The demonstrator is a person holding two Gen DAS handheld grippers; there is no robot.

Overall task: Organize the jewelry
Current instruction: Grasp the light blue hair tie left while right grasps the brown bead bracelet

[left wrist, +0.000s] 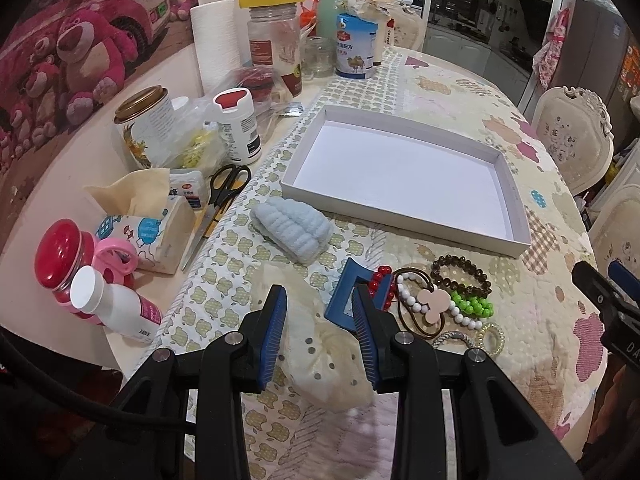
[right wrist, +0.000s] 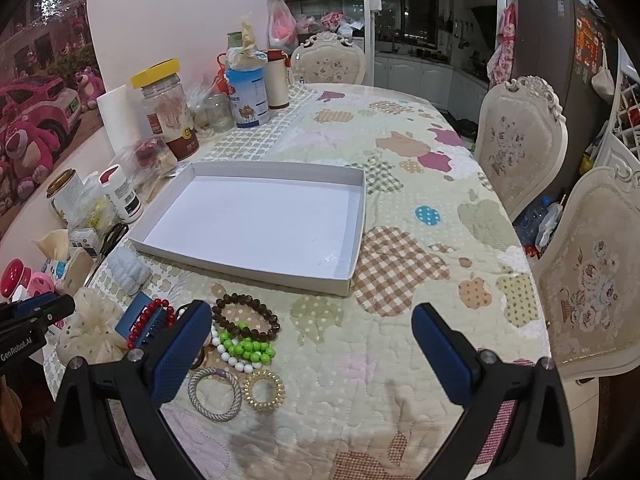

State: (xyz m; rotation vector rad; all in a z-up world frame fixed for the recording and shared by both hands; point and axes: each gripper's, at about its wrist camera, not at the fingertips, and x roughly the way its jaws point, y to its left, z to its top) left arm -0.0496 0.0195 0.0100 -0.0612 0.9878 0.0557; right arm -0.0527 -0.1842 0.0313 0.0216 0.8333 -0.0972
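Left tongs (left wrist: 322, 312): parted, hung over cream pouch (left wrist: 320, 344), gripping nothing.
Right tongs (right wrist: 312, 336): spread wide, empty.
Bracelets (right wrist: 244, 336): heaped on tabletop (right wrist: 400, 400), just beside right tongs' left finger.
White tray (right wrist: 352, 248): beyond bracelets, bare.

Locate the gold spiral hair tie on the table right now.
In the right wrist view, the gold spiral hair tie lies on the quilted cloth at lower left, just right of the silver braided bracelet and below the green bead bracelet, outside the white tray.
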